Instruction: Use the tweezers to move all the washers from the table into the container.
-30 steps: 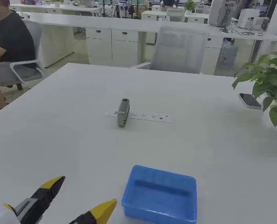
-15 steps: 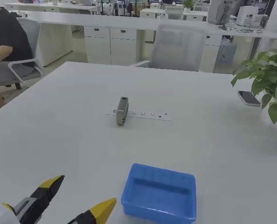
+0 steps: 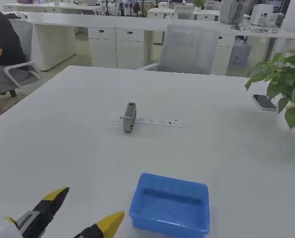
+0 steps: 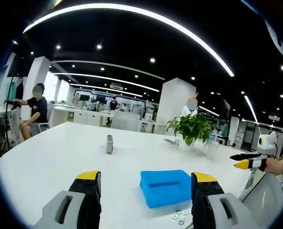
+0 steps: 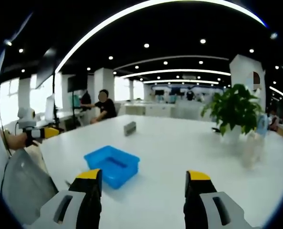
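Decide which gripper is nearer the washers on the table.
Left. The washers lie just by one jaw of the left gripper; the right gripper hangs farther off, beyond them to the right.

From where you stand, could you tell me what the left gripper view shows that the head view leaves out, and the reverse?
The left gripper view adds the washers, loose on the table beside the blue container, and the right gripper, open, held up at the far right. The head view adds the white marked strip under the grey device. Both share the container, the grey device, the potted plant and the left gripper, open.
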The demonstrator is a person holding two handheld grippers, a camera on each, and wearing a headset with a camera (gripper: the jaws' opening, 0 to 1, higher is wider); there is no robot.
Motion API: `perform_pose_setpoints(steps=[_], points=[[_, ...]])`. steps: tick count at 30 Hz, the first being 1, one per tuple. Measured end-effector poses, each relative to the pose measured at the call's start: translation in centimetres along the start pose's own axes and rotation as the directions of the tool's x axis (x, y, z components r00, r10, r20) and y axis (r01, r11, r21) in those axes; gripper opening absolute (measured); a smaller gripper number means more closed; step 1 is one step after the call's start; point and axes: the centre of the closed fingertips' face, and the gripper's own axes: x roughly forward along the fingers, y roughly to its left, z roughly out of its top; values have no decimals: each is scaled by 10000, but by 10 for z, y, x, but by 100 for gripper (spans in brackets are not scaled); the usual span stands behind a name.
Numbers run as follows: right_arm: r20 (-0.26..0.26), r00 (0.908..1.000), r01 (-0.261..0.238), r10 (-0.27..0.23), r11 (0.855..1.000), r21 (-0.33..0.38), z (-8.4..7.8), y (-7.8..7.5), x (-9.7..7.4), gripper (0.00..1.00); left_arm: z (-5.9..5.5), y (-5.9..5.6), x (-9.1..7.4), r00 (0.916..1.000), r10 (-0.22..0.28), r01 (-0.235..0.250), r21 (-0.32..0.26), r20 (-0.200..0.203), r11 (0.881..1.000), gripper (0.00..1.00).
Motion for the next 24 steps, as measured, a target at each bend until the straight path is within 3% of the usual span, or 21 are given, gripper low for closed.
perform_pose_setpoints(steps=[7,16,24], points=[[-69,9999,107,-108,9999,-118,1,1,0,69,-1,-2,0,9999,-118,118,34,-32,9999,78],[-213,9998,-70,64,9996,-258,-1,5,2,68,2,2,-1,9999,107,-106,-40,96,9999,78],[-145,9997,219,-220,9997,-97,-1,-1,-1,68,-2,-3,0,9999,-119,119,-34,-50,9999,77]])
